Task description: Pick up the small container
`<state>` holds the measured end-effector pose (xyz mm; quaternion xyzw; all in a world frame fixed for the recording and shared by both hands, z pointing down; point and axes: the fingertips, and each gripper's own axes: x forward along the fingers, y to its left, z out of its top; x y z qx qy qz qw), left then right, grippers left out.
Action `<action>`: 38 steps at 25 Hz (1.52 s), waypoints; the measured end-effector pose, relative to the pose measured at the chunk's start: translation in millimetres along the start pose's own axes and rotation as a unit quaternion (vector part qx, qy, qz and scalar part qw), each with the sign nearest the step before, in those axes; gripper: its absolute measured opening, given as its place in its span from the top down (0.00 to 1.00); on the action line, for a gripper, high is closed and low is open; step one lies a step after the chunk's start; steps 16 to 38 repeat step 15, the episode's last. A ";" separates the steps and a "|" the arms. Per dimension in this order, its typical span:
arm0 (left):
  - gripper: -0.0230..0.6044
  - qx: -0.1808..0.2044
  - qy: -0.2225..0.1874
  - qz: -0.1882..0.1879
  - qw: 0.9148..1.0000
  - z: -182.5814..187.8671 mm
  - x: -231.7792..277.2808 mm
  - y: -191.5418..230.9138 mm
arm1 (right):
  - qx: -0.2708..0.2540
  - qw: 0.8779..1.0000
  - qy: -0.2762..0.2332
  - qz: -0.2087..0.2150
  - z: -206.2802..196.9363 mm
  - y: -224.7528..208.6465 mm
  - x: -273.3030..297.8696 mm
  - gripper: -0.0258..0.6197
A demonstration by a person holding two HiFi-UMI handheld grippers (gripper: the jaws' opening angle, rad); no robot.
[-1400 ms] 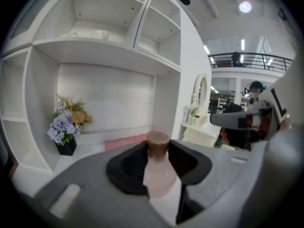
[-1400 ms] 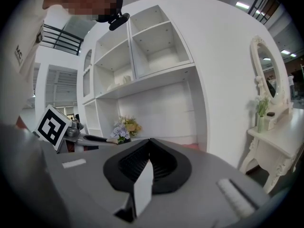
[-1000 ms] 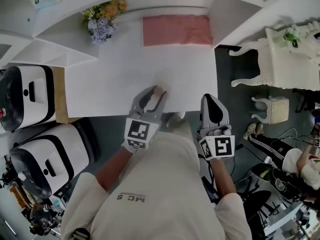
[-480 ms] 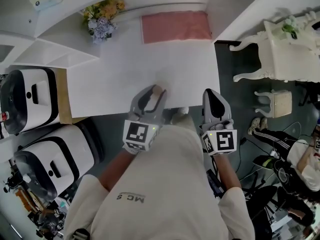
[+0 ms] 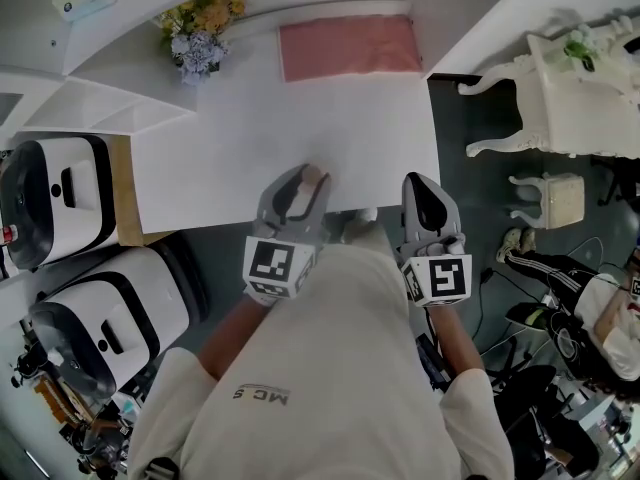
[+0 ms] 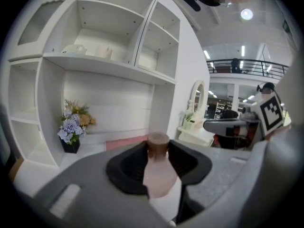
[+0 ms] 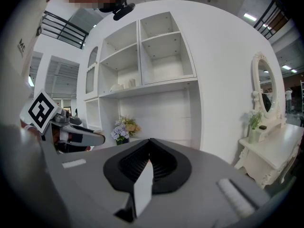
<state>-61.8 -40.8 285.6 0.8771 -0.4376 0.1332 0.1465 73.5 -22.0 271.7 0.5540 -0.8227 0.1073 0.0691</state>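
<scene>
**Bright, even light; fisheye edges**

Your ceiling lamp (image 6: 246, 14) flares in the left gripper view. Both gripper views bend into black corners. The small container (image 6: 157, 170) sits close and soft; the white table (image 5: 250, 148) nearly washes out.

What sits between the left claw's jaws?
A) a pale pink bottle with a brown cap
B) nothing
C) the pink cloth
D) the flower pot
A: the left gripper view shows the bottle gripped between the pads of the left claw.
</scene>
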 end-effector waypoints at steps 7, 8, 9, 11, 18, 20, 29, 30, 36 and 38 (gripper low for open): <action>0.75 0.002 0.002 0.003 1.000 0.4 3.4 0.3 | 0.001 1.000 0.001 0.002 -0.6 -3.6 2.7 0.96; 0.75 0.002 0.001 0.003 1.000 1.1 3.7 0.3 | 0.000 1.000 0.001 0.002 -0.6 -4.3 3.0 0.96; 0.75 0.002 0.001 0.004 1.000 1.7 3.9 0.4 | 0.000 1.000 0.002 0.002 -0.8 -4.8 3.3 0.96; 0.75 0.002 0.000 0.004 1.000 2.7 4.3 0.9 | 0.000 1.000 0.002 0.002 -1.1 -5.2 3.9 0.96; 0.75 0.002 -0.001 0.005 1.000 4.9 5.0 3.8 | 0.000 1.000 0.002 0.003 0.9 -5.3 7.3 0.96; 0.75 0.002 -0.001 0.005 1.000 4.9 5.0 3.8 | 0.000 1.000 0.002 0.003 0.9 -5.3 7.3 0.96; 0.75 0.002 -0.001 0.005 1.000 4.9 5.0 3.8 | 0.000 1.000 0.002 0.003 0.9 -5.3 7.3 0.96; 0.75 0.002 -0.001 0.005 1.000 4.9 5.0 3.8 | 0.000 1.000 0.002 0.003 0.9 -5.3 7.3 0.96; 0.75 0.002 -0.001 0.005 1.000 4.9 5.0 3.8 | 0.000 1.000 0.002 0.003 0.9 -5.3 7.3 0.96; 0.75 0.002 -0.001 0.005 1.000 4.9 5.0 3.8 | 0.000 1.000 0.002 0.003 0.9 -5.3 7.3 0.96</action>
